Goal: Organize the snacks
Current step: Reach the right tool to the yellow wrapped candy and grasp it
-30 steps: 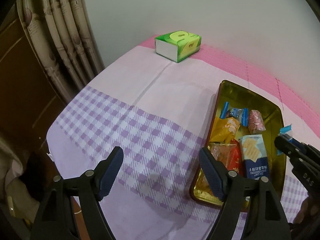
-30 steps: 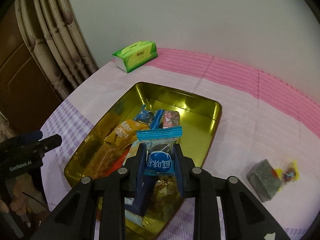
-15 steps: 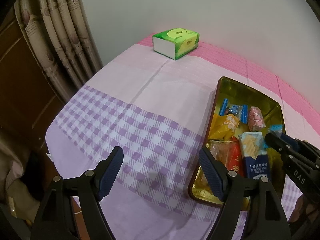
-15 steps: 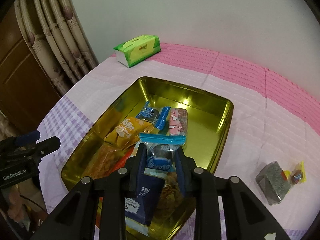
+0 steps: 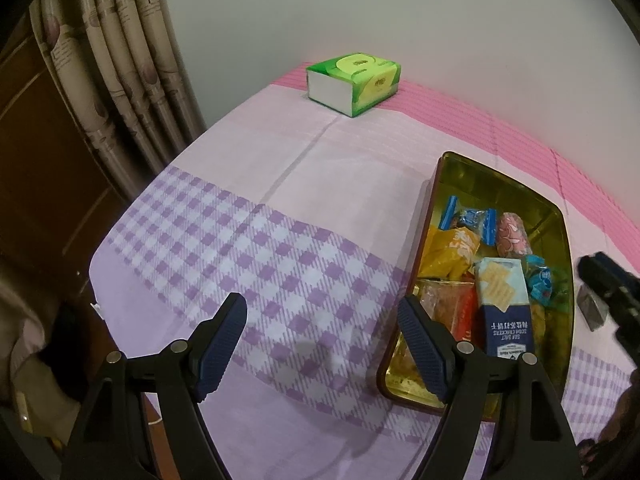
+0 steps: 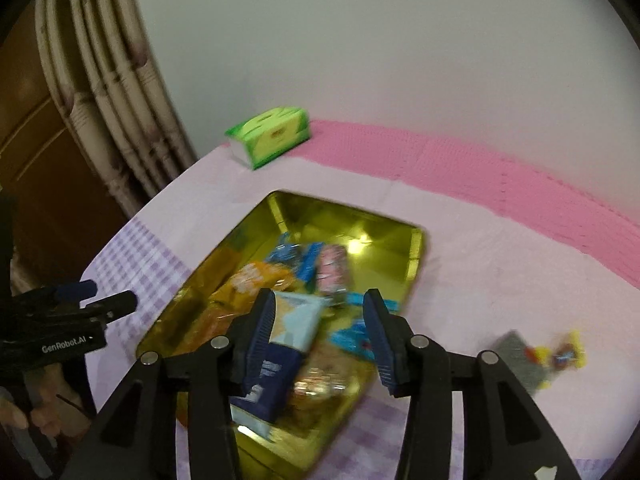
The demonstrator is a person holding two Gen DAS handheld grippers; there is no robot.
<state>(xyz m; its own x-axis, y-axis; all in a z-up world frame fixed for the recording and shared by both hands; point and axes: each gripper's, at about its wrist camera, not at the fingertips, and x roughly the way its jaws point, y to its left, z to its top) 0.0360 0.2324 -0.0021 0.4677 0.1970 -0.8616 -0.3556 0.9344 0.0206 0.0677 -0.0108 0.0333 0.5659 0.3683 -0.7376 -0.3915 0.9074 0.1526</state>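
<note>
Hovering above a gold tin (image 6: pixel 416 252) of snacks, the right gripper (image 6: pixel 320 328) is opening its jaws, with nothing pressed between the pads; a blue-wrapped sweet (image 6: pixel 352 338) is lying in the tin just below them. The tin is sitting on a table covered in a pink and purple-checked cloth (image 5: pixel 280 208), and it is also holding a blue box of sea salt crackers (image 5: pixel 504 304), an orange packet (image 5: pixel 452 252), a pink-wrapped roll (image 5: pixel 512 236) and another blue sweet (image 5: pixel 468 220). Outside the tin, to its right in the right wrist view, a grey wrapped block (image 6: pixel 516 356) and a small yellow-wrapped candy (image 6: pixel 560 354) are waiting on the cloth, close together and well apart from the tin's rim. The left gripper (image 5: pixel 320 336) is hanging over the checked cloth just left of the tin, its fingers spread wide and holding nothing. A green tissue box (image 5: pixel 354 82) is standing at the far edge of the table, near a beige curtain (image 5: pixel 120 60). The right wrist view is blurring with motion.
</note>
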